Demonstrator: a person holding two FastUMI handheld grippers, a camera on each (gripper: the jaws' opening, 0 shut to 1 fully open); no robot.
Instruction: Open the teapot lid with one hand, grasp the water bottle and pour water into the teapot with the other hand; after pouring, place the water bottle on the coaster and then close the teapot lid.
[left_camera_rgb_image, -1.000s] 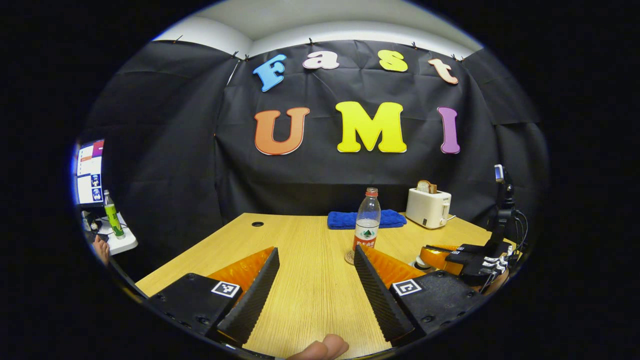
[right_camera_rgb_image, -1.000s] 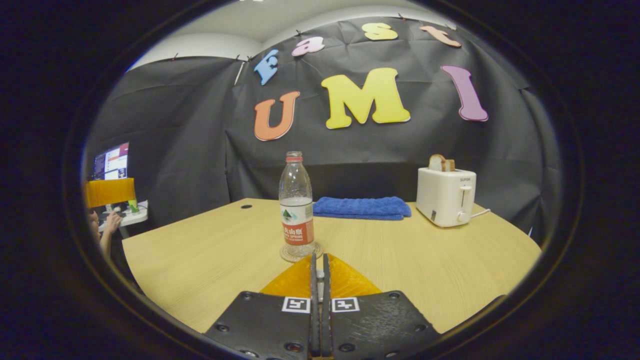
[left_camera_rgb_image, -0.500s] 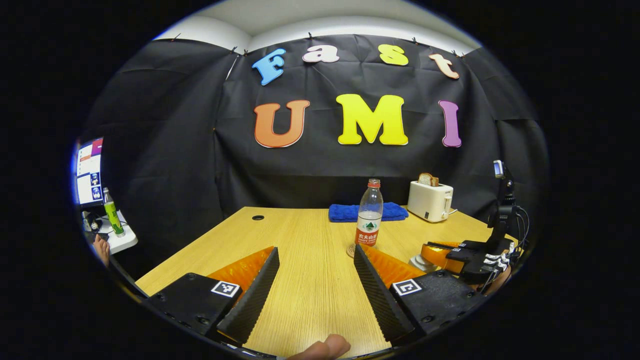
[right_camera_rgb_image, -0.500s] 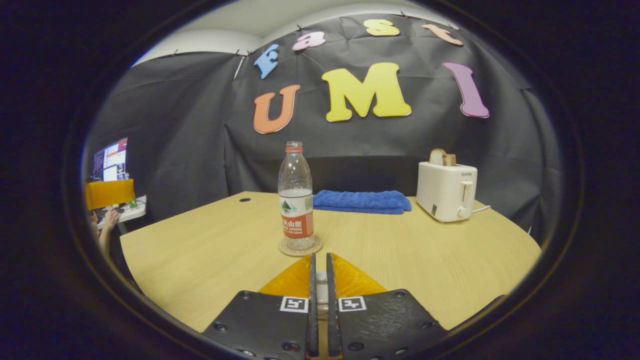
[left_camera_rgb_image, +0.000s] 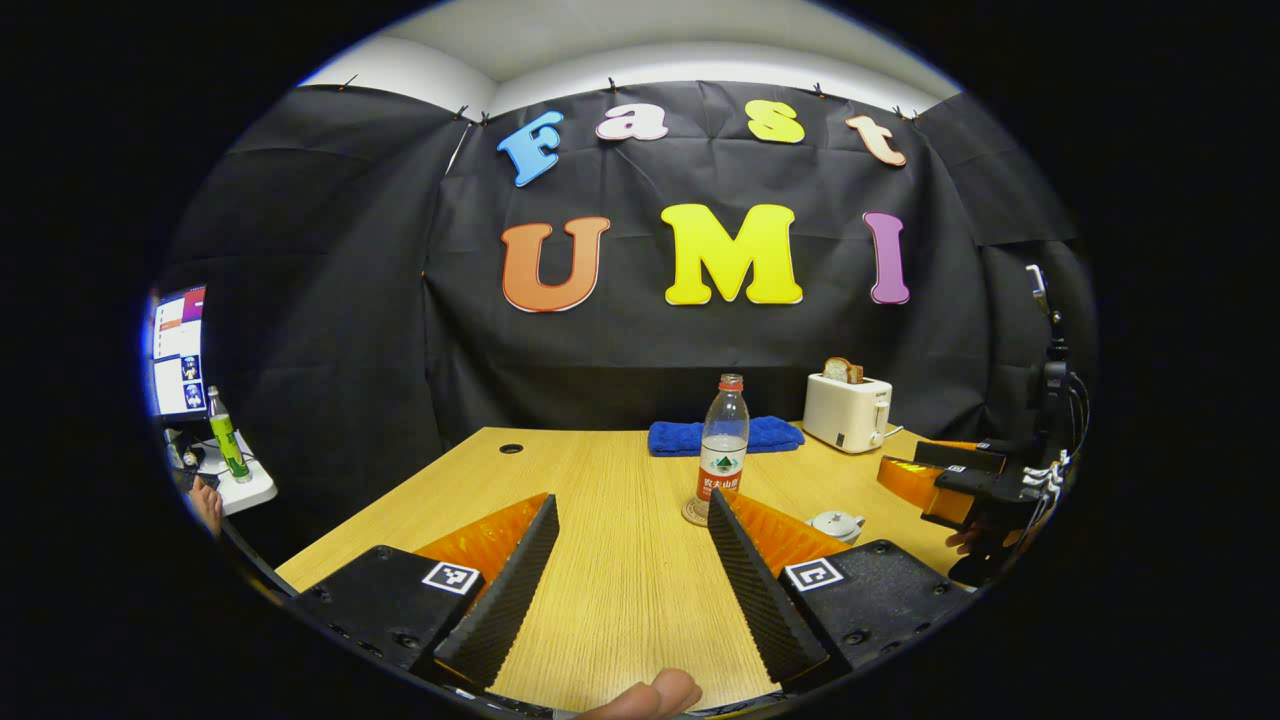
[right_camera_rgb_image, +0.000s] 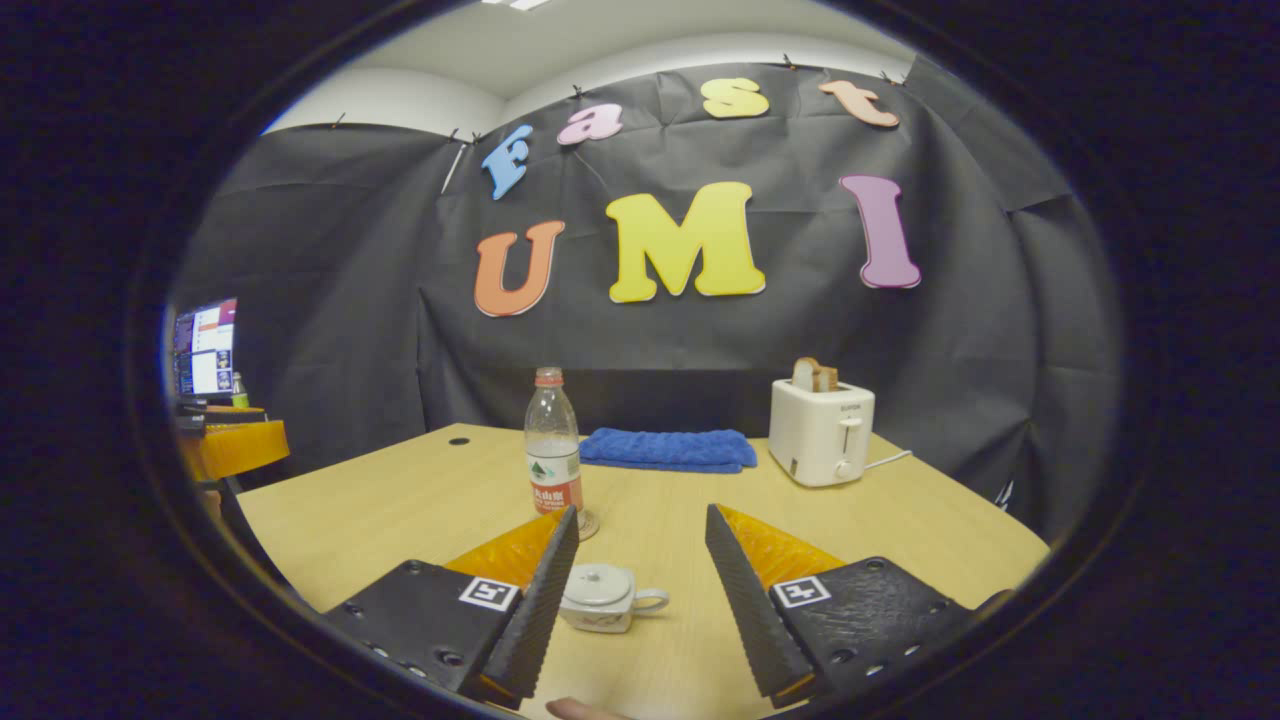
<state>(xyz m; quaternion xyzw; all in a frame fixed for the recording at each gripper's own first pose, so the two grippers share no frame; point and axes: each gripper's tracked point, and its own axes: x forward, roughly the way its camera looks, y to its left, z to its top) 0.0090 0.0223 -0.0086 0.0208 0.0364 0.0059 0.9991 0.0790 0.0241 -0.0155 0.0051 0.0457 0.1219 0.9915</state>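
On the wooden counter, the left claw is held wide apart above bare wood, nothing between its fingers. The water bottle is stood upright on a round coaster, in front of a blue towel. The small white teapot, lid on, is seen just ahead of the right claw, which is spread wide and grips nothing. A toaster is set farther right.

Matt wood-grain table, clear plastic bottle, glossy teapot
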